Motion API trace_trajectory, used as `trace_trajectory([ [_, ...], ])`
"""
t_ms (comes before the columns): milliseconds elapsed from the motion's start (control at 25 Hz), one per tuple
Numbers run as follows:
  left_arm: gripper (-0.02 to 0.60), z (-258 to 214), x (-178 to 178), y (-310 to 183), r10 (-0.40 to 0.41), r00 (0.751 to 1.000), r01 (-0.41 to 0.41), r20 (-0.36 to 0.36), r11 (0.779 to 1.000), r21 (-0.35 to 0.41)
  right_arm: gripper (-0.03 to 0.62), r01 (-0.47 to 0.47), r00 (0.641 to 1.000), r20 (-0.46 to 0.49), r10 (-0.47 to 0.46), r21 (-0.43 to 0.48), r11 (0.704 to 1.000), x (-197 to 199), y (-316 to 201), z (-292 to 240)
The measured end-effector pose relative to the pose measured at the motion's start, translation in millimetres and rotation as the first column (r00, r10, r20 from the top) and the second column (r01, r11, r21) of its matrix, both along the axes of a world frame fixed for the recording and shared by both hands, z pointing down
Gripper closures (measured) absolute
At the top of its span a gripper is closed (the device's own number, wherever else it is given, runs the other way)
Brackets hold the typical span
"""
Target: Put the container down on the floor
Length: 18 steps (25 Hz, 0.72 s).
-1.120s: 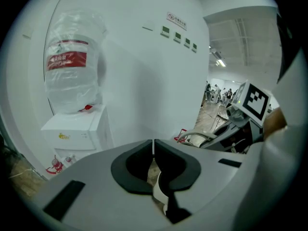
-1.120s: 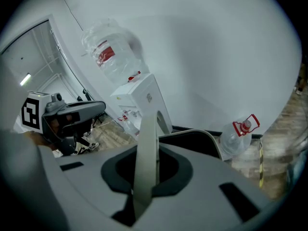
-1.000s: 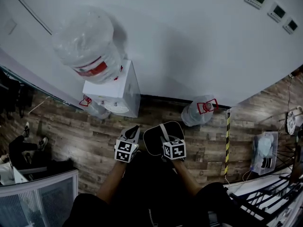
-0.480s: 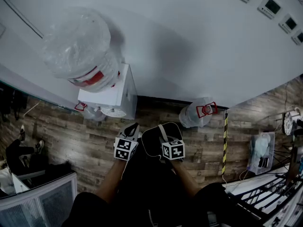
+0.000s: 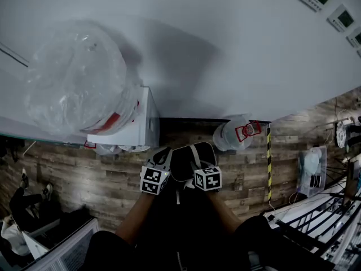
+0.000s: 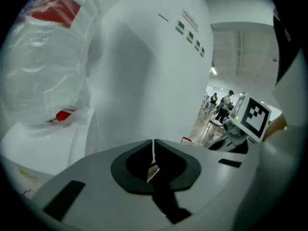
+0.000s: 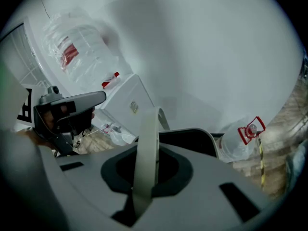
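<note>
Container point(image 5: 181, 164) hung by handle point(image 7: 147, 143) pinched in right tool point(image 5: 198, 158); left tool point(image 5: 162, 154), nine o'clock, pressed together; best lowered level onto floor point(image 5: 101, 174)

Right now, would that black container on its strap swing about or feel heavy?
It probably swings: the right gripper pinches only the thin grey strap, which arches like a soft loop, so the black container hangs free. Likely fairly light, since one narrow strap carries it; contents aren't visible.
</note>
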<state>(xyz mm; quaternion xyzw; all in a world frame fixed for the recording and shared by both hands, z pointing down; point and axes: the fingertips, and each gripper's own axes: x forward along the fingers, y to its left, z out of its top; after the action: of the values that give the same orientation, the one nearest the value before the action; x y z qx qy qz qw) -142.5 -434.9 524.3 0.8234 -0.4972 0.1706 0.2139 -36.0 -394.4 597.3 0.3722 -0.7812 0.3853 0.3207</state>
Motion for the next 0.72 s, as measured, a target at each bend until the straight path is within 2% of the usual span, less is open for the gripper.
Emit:
trace_trajectory([
  [80, 0.557, 2.7, -4.3, -12.2, -0.003, 1.0, 0.003, -0.005, 1.0, 0.017, 0.562, -0.008, 1.0, -0.007, 0.008, -0.003, 1.0, -7.0, -14.5, 7.4],
  [280, 0.557, 17.8, -17.2, -35.4, -0.076, 0.997, 0.076, 0.003, 0.996, 0.047, 0.562, -0.005, 1.0, -0.02, 0.005, -0.013, 1.0, -21.8, -48.9, 27.7],
  [480, 0.557, 36.7, -15.9, -41.0, -0.11, 0.994, 0.111, -0.027, 0.993, 0.027, 0.562, 0.01, 1.0, -0.012, -0.01, -0.021, 1.0, -26.3, -71.4, 43.8],
  [560, 0.557, 45.6, -14.3, -40.8, -0.105, 0.994, 0.105, -0.01, 0.994, 0.038, 0.562, 0.008, 1.0, 0.003, -0.008, -0.022, 1.0, -27.5, -79.6, 49.7],
  [720, 0.557, 73.6, -9.5, -37.7, -0.048, 0.997, 0.045, 0.061, 0.998, 0.053, 0.562, 0.016, 1.0, 0.021, -0.015, -0.035, 0.999, -29.2, -93.6, 66.8],
])
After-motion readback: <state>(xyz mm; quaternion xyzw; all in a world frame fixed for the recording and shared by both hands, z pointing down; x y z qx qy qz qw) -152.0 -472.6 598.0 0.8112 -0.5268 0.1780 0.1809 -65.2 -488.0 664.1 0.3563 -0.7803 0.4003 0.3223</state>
